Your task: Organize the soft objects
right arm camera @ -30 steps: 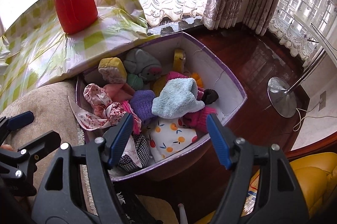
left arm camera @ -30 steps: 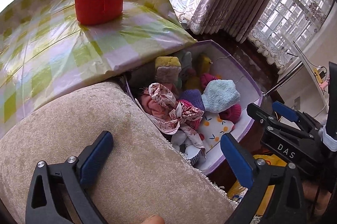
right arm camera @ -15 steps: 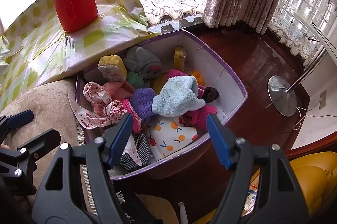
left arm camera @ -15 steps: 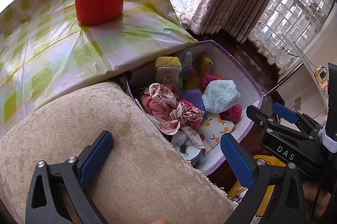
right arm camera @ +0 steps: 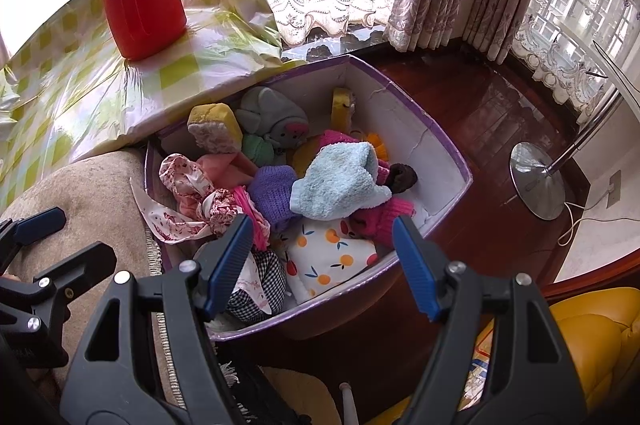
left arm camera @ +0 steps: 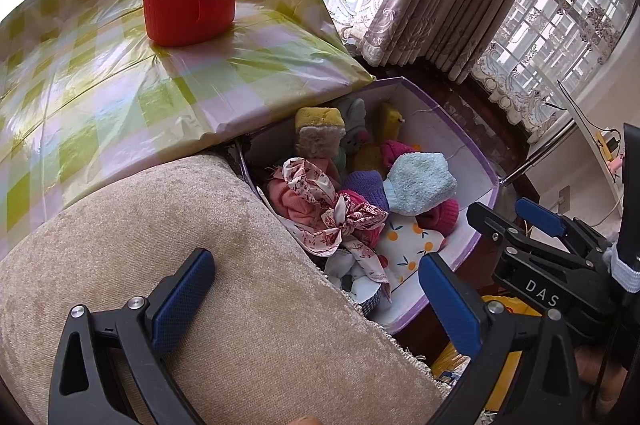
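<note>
both tongs are black plastic clamp-style frames with triangular cut-outs in their arms and silver screw heads at the joints. the left tongs [left arm camera: 316, 295] carry ribbed dark-blue pads [left arm camera: 182, 299] on the inner faces of the fingers. the right tongs [right arm camera: 322, 265] have the same blue ribbed pads [right arm camera: 412, 267] and silver screws. seen from the left wrist camera, the side of the right tongs bears white letters reading "das", with a pale knitted cuff [left arm camera: 624, 267] at the picture's right edge behind them.
</note>
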`<action>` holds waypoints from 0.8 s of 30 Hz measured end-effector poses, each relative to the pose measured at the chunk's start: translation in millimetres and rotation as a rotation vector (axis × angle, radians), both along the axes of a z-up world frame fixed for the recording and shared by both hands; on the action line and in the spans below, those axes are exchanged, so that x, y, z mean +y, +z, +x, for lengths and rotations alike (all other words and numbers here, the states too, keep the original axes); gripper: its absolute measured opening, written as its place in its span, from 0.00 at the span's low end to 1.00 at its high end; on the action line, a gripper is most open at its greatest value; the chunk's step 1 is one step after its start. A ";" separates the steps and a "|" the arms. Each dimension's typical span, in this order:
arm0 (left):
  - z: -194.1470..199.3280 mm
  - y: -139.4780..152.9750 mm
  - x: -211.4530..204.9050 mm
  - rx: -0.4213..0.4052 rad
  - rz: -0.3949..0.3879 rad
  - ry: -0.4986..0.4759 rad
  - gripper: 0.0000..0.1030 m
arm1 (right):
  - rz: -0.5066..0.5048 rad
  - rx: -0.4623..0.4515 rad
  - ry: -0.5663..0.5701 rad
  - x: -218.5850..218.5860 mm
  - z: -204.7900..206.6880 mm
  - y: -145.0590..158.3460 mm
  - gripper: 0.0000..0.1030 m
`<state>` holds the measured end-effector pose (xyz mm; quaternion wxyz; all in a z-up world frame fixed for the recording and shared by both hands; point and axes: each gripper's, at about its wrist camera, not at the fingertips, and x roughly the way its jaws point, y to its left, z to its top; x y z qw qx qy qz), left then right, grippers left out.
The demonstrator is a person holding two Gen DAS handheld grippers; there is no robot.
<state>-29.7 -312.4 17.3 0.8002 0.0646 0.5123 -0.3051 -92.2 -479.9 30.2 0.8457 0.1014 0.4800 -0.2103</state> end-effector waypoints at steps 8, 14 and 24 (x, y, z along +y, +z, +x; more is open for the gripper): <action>0.5 -0.9 -1.1 0.008 0.006 0.003 1.00 | 0.000 0.000 -0.001 0.2 -0.2 -0.2 0.72; 0.7 -1.3 -1.3 0.010 0.004 0.005 1.00 | 0.001 0.000 0.000 0.2 -0.2 0.0 0.72; 0.7 -1.0 -1.2 0.010 0.004 0.005 1.00 | 0.004 0.002 0.000 0.5 -0.2 -0.3 0.72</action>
